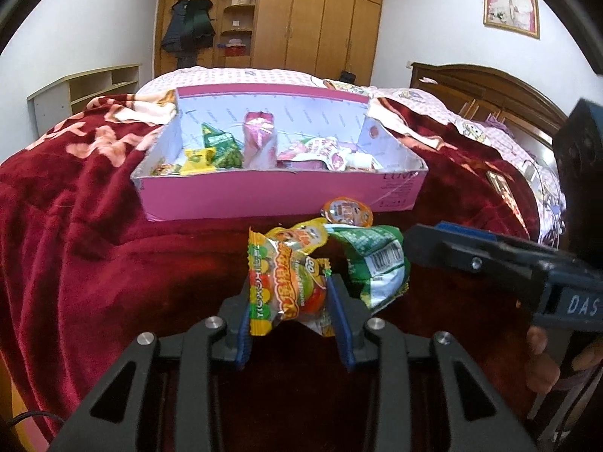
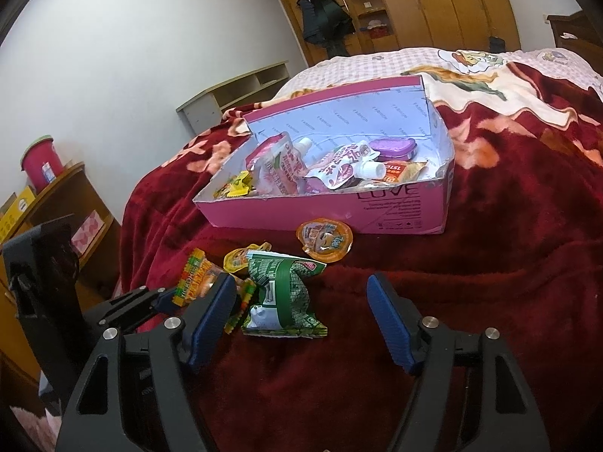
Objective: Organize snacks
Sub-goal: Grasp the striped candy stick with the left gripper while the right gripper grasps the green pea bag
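Pinching the light, crinkly candy bag (image 1: 288,286) across its puffed middle, the left tongs (image 1: 290,301) face the pink box (image 1: 279,196) beyond, while the right tongs (image 2: 301,316) stand spread, the soft green packet (image 2: 286,297) between them on the bed.

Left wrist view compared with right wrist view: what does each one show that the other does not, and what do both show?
Only the left wrist view shows the framed photo on the wall and the dark headboard. Only the right wrist view shows the red canister on a side cabinet and the purple tin in the box. Both show the pink box of snacks on the red blanket, the green packet, the orange jelly cup, and the left gripper pinching the colourful candy packet.
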`<move>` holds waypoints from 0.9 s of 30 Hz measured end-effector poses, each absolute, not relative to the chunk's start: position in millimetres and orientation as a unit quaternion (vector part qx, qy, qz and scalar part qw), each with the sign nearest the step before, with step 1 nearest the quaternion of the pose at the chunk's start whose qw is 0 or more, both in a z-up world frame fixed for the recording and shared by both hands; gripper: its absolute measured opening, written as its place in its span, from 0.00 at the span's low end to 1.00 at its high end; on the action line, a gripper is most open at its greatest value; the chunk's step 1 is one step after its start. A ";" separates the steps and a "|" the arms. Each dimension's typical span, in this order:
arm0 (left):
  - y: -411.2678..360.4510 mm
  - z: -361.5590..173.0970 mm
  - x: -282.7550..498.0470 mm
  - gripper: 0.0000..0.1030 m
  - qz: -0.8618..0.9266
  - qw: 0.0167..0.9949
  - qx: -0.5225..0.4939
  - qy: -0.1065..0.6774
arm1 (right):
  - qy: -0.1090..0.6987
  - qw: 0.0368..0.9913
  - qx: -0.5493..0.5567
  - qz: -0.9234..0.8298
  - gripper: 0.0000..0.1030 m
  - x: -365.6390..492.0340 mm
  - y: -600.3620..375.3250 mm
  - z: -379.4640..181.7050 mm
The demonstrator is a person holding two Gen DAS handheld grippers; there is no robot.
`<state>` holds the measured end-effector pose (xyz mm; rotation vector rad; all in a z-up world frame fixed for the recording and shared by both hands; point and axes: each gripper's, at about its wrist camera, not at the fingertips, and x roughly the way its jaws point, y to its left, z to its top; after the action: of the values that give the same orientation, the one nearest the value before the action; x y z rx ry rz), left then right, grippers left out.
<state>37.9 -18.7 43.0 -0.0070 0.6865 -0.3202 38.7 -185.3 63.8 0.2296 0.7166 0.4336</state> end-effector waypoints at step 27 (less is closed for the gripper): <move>9.3 37.2 42.4 0.36 -0.122 0.934 -0.032 0.333 | 0.379 0.899 0.099 0.196 0.72 45.5 -153.1 21.8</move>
<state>42.4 9.3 37.2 -0.0662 0.6810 -0.2493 45.5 -153.1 21.8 0.2051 0.7844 0.4062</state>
